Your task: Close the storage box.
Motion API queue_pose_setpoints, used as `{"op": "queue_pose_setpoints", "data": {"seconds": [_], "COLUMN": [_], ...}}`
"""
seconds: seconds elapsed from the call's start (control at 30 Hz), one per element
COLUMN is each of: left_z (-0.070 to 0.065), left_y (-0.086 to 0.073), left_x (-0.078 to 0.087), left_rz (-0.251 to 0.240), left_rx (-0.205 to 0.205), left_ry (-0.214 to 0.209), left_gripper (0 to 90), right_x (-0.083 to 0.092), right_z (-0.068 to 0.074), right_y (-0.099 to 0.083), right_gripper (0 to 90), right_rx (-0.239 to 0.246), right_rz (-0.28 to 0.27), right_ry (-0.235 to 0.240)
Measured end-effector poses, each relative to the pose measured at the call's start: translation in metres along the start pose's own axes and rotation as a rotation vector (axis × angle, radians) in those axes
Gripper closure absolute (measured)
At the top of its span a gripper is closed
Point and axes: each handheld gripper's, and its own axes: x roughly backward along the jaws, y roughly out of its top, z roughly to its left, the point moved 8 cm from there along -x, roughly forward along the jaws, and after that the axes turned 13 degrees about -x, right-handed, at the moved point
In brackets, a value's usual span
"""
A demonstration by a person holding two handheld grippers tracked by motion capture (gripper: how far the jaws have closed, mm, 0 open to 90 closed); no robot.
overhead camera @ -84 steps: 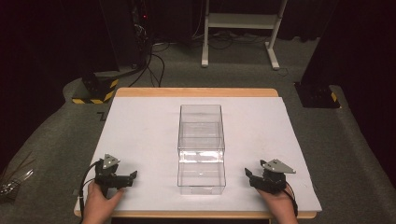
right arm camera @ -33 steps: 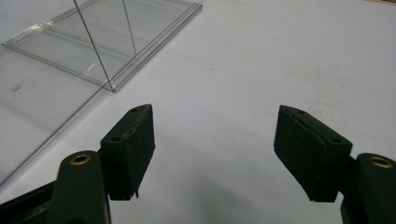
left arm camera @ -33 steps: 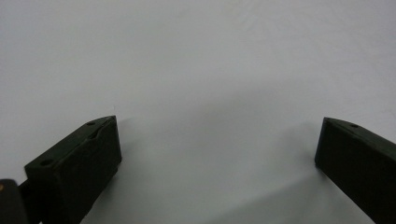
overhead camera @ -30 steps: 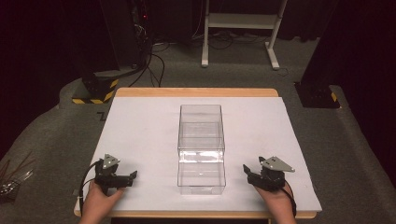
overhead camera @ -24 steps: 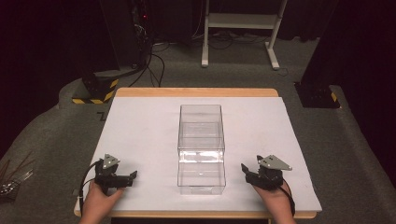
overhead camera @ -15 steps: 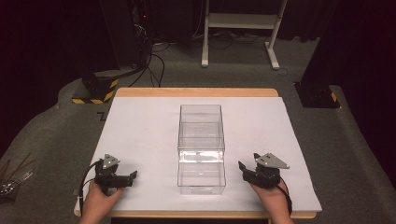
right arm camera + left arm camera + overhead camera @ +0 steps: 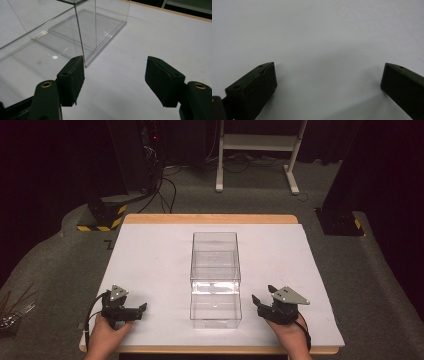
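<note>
Edging toward the clear box [image 7: 215, 277], the right gripper [image 7: 264, 304] has narrowed its fingers, spread and empty; the left gripper [image 7: 138, 310] rests spread on the counter [image 7: 150, 265].

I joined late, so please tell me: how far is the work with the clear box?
Nothing looks done: the clear rectangular plastic box stands untouched on the white table cover. In hand: the right gripper, open, nears a box corner. The left gripper rests open. Gripping remains.
</note>
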Motion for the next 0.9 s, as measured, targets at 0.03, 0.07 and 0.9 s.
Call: {"op": "queue_pose_setpoints", "data": {"seconds": [0.03, 0.07, 0.9], "left_z": [0.000, 0.000, 0.000], "left_y": [0.000, 0.000, 0.000], "left_x": [0.000, 0.000, 0.000], "left_rz": [0.000, 0.000, -0.001], "left_rx": [0.000, -0.001, 0.000], "left_ry": [0.000, 0.000, 0.001], "left_gripper": [0.5, 0.5, 0.5], "right_x": [0.000, 0.002, 0.020], "right_z": [0.000, 0.002, 0.023], "right_y": [0.000, 0.001, 0.003], "right_gripper": [32.2, 32.2, 31.1], "right_rx": [0.000, 0.001, 0.003], "right_rz": [0.000, -0.005, -0.037], "right_ry": [0.000, 0.008, 0.066]}}
